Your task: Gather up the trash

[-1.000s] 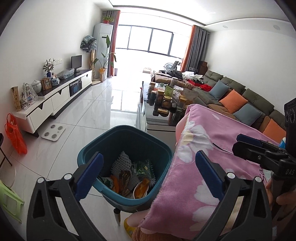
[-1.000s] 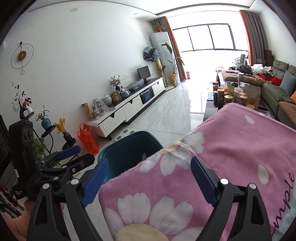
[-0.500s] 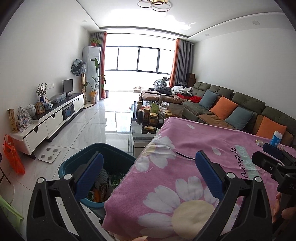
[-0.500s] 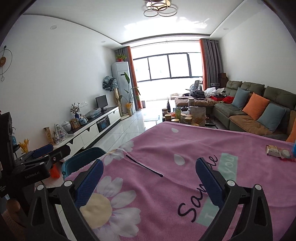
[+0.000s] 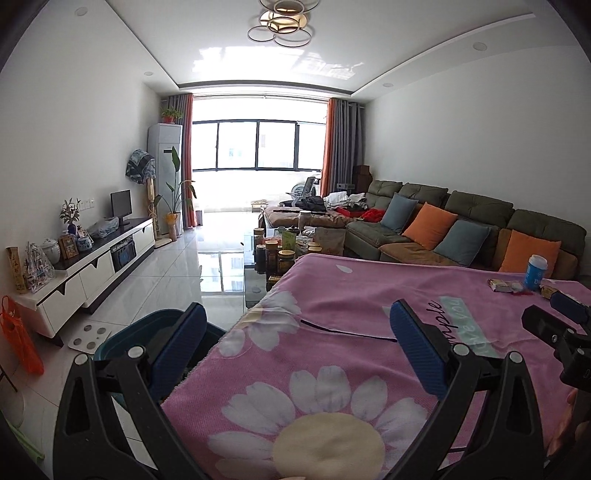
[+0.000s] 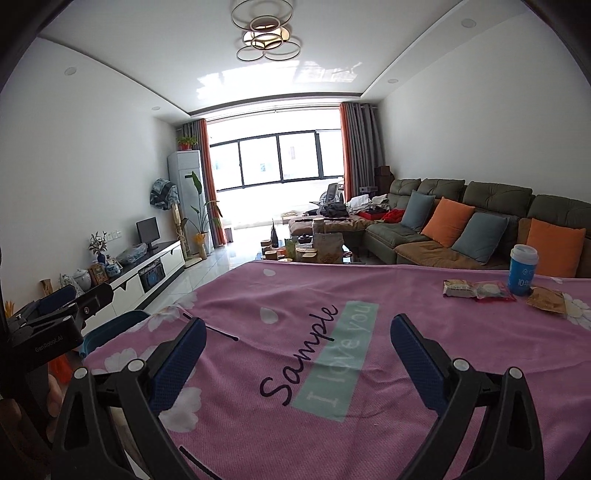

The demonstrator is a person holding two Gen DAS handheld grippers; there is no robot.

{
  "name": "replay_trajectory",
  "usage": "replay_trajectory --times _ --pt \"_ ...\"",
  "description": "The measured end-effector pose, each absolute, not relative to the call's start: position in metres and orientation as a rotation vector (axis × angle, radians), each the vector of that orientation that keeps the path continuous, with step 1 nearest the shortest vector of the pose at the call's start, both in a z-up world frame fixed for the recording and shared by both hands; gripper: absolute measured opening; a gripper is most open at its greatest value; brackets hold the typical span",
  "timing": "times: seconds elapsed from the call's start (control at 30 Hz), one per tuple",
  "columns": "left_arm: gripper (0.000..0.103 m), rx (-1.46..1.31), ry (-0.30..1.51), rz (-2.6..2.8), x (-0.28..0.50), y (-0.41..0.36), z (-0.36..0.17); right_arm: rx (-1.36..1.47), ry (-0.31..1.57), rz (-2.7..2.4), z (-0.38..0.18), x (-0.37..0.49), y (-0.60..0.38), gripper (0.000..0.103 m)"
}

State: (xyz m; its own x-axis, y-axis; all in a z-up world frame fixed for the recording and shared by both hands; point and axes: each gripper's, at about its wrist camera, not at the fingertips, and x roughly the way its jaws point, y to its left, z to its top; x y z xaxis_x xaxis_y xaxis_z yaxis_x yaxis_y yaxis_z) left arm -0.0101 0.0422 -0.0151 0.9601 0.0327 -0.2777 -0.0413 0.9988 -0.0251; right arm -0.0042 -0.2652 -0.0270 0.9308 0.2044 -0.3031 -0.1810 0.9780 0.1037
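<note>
Wrappers (image 6: 476, 289) far right on blanket, well beyond right gripper (image 6: 295, 349); both grippers released.

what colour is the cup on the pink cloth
Blue cup with a white lid; clearest in the right wrist view.

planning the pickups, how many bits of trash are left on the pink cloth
4: a blue cup at the far right, a tan wrapper left of it, a clear red-edged packet between them, and a brown wrapper nearest. More may lie beyond the right edge.

1. I stand in a home living room: sectional sofa (image 6: 461, 236) with cushions (image 6: 447, 221).
2. TV cabinet (image 5: 107, 258), monitor (image 5: 121, 204), curtained window (image 5: 256, 147), ring ceiling lamp (image 5: 282, 24).
</note>
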Motion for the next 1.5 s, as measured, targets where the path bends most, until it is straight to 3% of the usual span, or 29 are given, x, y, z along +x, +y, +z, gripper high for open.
replay_trajectory --times 1.5 --pt "0.098 0.0 0.196 0.017 -0.028 0.023 -0.014 0.097 0.254 0.09 -0.015 -0.024 -0.296 0.096"
